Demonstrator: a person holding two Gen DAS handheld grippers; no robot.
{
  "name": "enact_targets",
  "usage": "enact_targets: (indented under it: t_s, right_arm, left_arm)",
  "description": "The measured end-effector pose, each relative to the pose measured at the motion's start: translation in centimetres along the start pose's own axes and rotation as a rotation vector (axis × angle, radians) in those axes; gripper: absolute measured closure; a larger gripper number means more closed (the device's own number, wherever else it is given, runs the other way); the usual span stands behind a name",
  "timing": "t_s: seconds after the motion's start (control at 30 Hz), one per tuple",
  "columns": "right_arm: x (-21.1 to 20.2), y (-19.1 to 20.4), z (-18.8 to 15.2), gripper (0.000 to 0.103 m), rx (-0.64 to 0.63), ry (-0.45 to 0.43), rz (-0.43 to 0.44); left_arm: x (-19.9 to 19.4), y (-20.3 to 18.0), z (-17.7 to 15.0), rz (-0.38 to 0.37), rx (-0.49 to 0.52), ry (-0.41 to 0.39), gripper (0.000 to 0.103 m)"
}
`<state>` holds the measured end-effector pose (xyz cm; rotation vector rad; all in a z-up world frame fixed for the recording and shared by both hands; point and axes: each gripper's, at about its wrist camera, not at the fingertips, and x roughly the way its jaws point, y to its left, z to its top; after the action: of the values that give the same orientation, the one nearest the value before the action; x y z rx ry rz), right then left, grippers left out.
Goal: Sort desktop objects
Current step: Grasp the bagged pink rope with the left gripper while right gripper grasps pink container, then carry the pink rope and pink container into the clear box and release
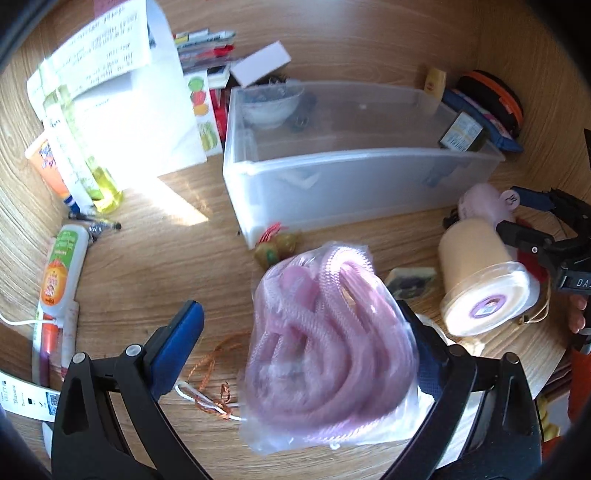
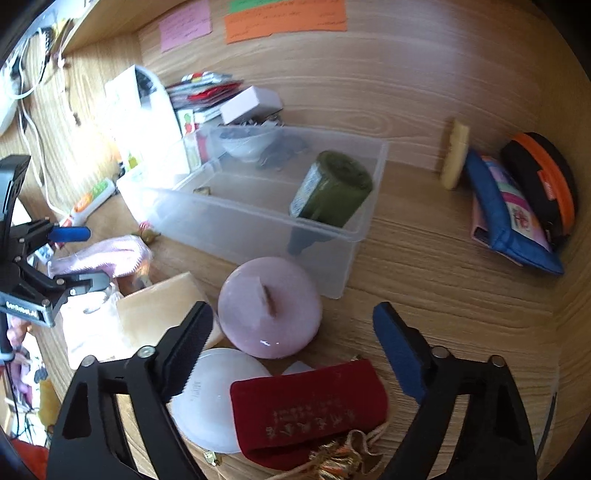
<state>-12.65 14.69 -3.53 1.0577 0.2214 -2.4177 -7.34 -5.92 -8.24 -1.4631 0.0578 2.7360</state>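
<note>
Both tools are gaping: left tool (image 1: 295, 332) is straddling the bag (image 1: 325, 347) near the bin (image 1: 332, 184); slippage likely.

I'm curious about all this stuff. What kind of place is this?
Probably a home desk or study nook. Sticky notes hang on the wooden back wall, printed papers and pens pile up, and a clear plastic bin sits ready for sorting.

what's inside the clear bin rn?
Clear bin holds a dark green jar, a white bowl and a small brownish item. The bowl's contents are hidden.
</note>
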Motion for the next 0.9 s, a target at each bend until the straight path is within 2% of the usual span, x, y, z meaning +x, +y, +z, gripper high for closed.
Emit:
enact_targets:
  t_s: [0.03, 0.27, 0.33, 0.37, 0.5, 0.77, 0.9]
  right_arm:
    - [0.2, 0.2, -0.1, 0.026, -0.003, 0.000, -0.007]
    - [1.2, 0.6, -0.3, 0.030, 0.001, 0.006, 0.020]
    - [1.7, 0.8, -0.4, 0.041, -0.005, 0.022, 0.034]
    - [1.9, 0.8, -0.4, 0.043, -0.007, 0.030, 0.040]
    - [2.2, 1.0, -0.5, 0.043, -0.021, 0.018, 0.031]
    - [1.3, 0.7, -0.4, 0.043, -0.013, -0.018, 0.042]
    - [0.2, 0.4, -0.1, 0.043, 0.003, -0.047, 0.066]
  left_arm:
    - [0.2, 0.1, 0.0, -0.010, -0.010, 0.008, 0.003]
    - [2.0, 0.3, 0.4, -0.058, -0.037, 0.049, 0.003]
    - [2.5, 0.3, 0.5, -0.073, -0.046, 0.054, 0.003]
    - [2.6, 0.3, 0.4, -0.075, -0.048, 0.054, 0.003]
    - [2.3, 0.1, 0.2, -0.083, -0.037, 0.026, 0.027]
    - [1.3, 1.3, -0.5, -0.120, -0.079, -0.031, 0.042]
    - [0.6, 2.0, -0.4, -0.134, -0.116, -0.067, 0.045]
